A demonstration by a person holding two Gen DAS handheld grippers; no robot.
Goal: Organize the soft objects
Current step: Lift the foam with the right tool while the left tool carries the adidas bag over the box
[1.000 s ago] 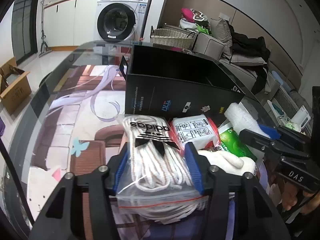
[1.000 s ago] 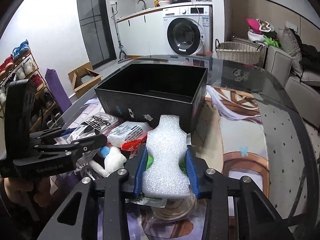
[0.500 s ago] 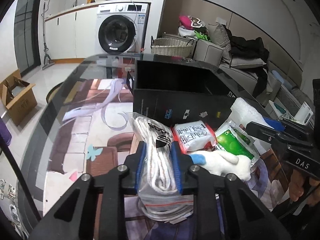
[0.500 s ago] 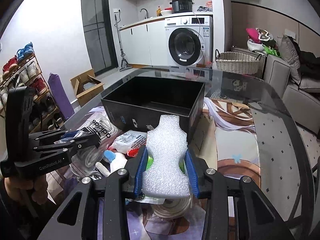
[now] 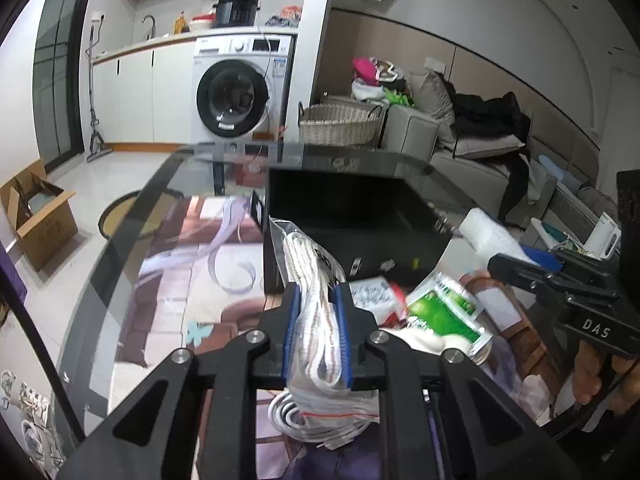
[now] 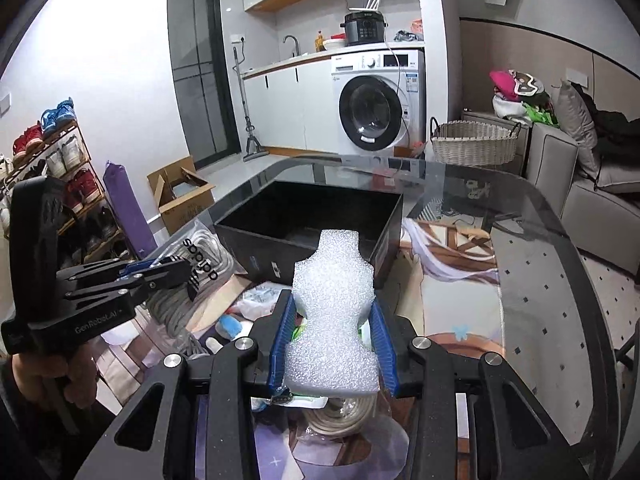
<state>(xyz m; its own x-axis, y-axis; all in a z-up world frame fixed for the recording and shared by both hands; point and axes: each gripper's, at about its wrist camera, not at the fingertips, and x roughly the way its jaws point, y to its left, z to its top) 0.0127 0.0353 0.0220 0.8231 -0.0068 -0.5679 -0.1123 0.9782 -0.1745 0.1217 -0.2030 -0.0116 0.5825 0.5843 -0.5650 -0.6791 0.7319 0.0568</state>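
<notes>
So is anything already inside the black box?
No: in the right wrist view the black box shows only its bare dark floor, while the foam sits pinched in the right gripper.

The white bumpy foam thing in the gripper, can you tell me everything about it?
The foam piece is white with a bubbly, pebbled surface, like packing foam. It has a narrow rounded top, wide shoulders, a pinched waist and a broad flat bottom. The right gripper is shut on it, its blue pads pressing into the waist on both sides. It stands upright, lifted off the glass table, in front of the open black box. Only the pads touch it.
</notes>
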